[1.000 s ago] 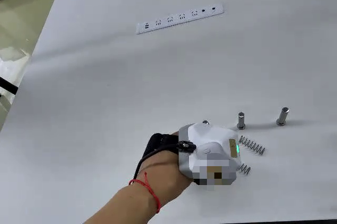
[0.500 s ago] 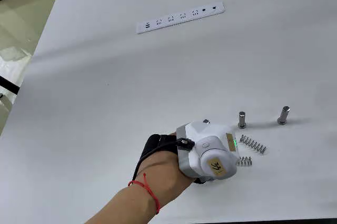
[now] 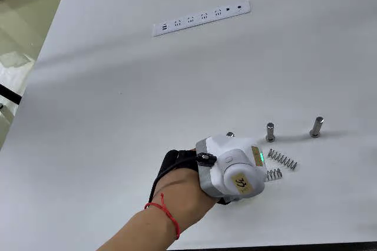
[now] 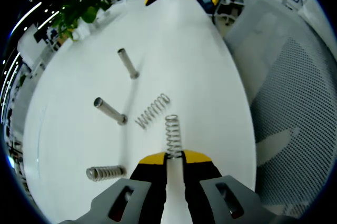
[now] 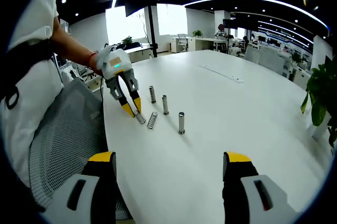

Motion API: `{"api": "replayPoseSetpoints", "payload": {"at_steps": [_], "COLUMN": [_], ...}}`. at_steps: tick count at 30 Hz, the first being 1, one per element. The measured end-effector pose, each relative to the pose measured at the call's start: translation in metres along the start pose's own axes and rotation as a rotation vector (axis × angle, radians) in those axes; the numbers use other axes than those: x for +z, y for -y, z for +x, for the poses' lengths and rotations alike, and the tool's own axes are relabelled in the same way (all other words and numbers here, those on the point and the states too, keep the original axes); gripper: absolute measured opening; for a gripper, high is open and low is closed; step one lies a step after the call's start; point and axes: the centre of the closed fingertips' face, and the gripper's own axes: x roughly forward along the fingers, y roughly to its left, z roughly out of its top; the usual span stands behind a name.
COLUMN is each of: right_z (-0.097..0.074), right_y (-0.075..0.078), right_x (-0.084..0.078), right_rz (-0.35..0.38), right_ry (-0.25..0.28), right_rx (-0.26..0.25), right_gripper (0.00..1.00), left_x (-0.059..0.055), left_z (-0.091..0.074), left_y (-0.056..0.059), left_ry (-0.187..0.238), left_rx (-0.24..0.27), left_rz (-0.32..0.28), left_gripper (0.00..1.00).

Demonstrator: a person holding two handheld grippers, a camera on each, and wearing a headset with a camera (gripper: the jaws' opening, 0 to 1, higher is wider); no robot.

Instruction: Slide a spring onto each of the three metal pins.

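Three pins [image 4: 109, 111], three springs [image 4: 152, 111] — one sleeved, one loose, left gripper [image 4: 174, 156] pinching one spring [image 4: 172, 129]; right gripper [image 5: 169, 156] agape

Middle pin [image 4: 109, 111] upright and bare, far pin [image 4: 127, 63] beyond it likewise, near pin [image 4: 105, 172] spring-covered, loose spring [image 4: 152, 111] flat beside middle pin, second spring [image 4: 172, 134] just past that, end pinched in left gripper [image 4: 174, 156].

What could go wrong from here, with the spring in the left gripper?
The left gripper pinches the spring only at its end, so it may swing or pop out. The loose spring lies close beside it and could be knocked away. The bare pins stand upright; an off-centre push might topple one.
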Motion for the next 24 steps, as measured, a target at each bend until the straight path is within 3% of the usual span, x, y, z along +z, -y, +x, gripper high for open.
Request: {"api": "replayPoseSetpoints", "payload": {"at_steps": [24], "right_z": [0.007], "right_y": [-0.0054], "right_x": [0.0033], "right_rz": [-0.003], "right_ry": [-0.007], "right_rx": [0.014], "right_gripper": [0.84], "left_x": [0.0046], "left_z": [-0.0065], "left_y": [0.0093], "left_ry": [0.068], "left_rx": [-0.016], "left_rz": [-0.043], "left_gripper": [0.1]}}
